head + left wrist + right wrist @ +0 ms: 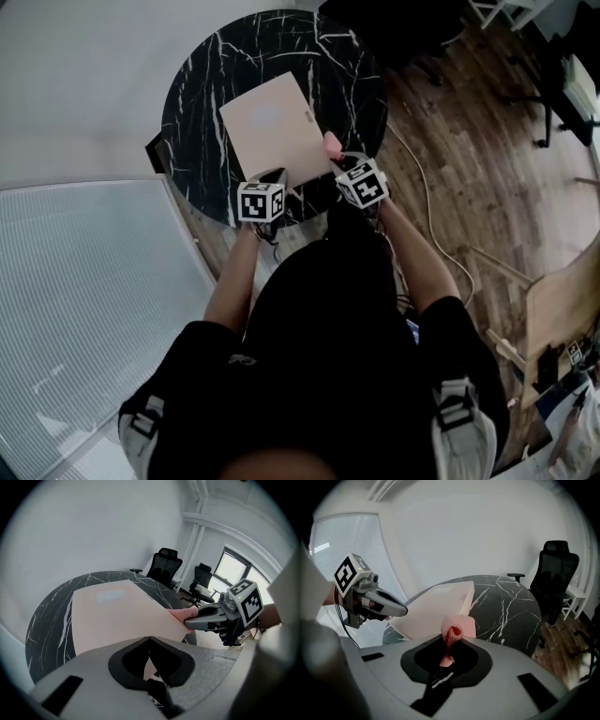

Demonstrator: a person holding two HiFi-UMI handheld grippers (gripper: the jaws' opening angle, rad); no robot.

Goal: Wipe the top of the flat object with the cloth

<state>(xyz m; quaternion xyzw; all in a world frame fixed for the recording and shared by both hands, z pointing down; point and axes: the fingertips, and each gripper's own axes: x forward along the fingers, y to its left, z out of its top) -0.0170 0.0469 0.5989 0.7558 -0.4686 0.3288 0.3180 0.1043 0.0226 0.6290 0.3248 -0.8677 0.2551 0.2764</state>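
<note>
A beige flat object (272, 131) lies on a round black marble table (197, 103), its near edge reaching past the table's rim. My left gripper (277, 176) is at that near edge. In the left gripper view the jaws (149, 641) are shut on the flat object (112, 611), with beige showing between them. My right gripper (336, 156) is at the object's near right corner, shut on a bunched pink cloth (331, 143). In the right gripper view the cloth (452, 632) stands up from the jaws (449, 645) against the object (436, 606).
Black office chairs (164, 566) (555, 578) stand beyond the table. A wooden floor (469, 141) with a pale cable (427, 197) lies to the right. A ribbed white panel (84, 281) is at the left. The person's body fills the lower head view.
</note>
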